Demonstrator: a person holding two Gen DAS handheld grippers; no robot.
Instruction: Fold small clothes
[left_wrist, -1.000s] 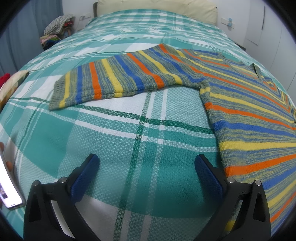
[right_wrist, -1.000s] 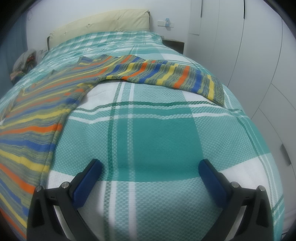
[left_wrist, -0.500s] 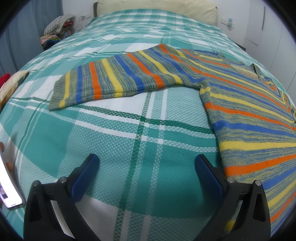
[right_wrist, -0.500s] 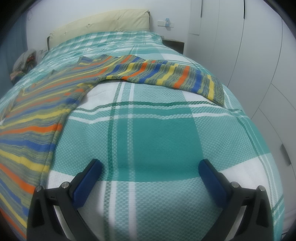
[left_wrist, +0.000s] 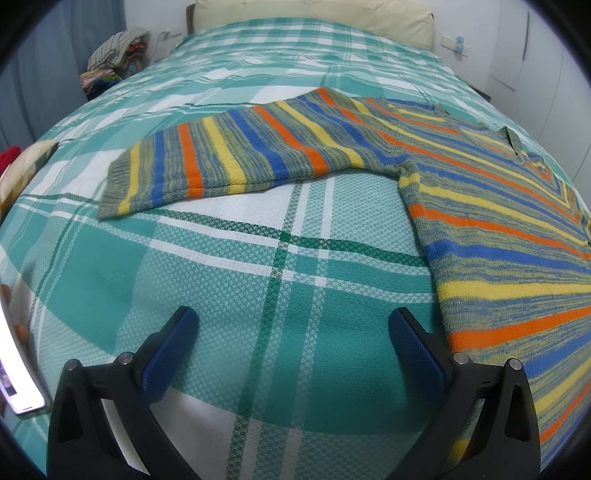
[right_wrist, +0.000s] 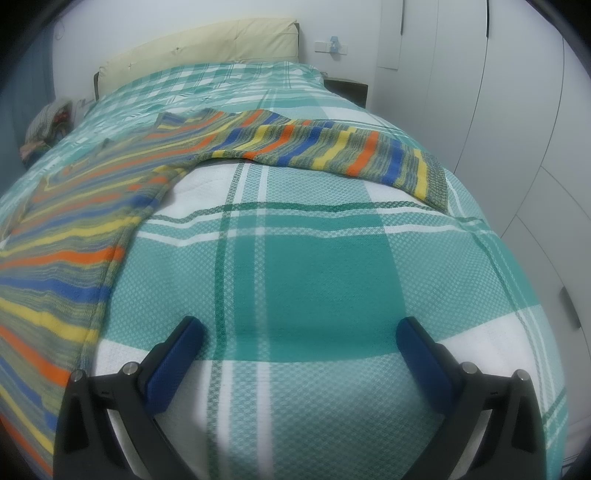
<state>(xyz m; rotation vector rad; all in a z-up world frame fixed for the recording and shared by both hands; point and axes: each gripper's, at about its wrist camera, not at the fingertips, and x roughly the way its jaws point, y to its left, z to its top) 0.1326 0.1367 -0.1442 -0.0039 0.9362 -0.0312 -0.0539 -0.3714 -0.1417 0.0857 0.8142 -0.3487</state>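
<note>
A striped sweater is spread flat on the checked bed cover. Its sleeves are stretched out sideways, and its neck is pointed at the headboard. The left gripper is held wide open over bare cover. The right gripper is held wide open too, with nothing in it.

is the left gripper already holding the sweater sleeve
No, the left gripper hangs open over bare bedspread, apart from the sleeve.

Free room: we see bare bedspread in front of the sweater, below both sleeves.
Obstacles: we find a phone left of the sweater, wardrobe right.
</note>
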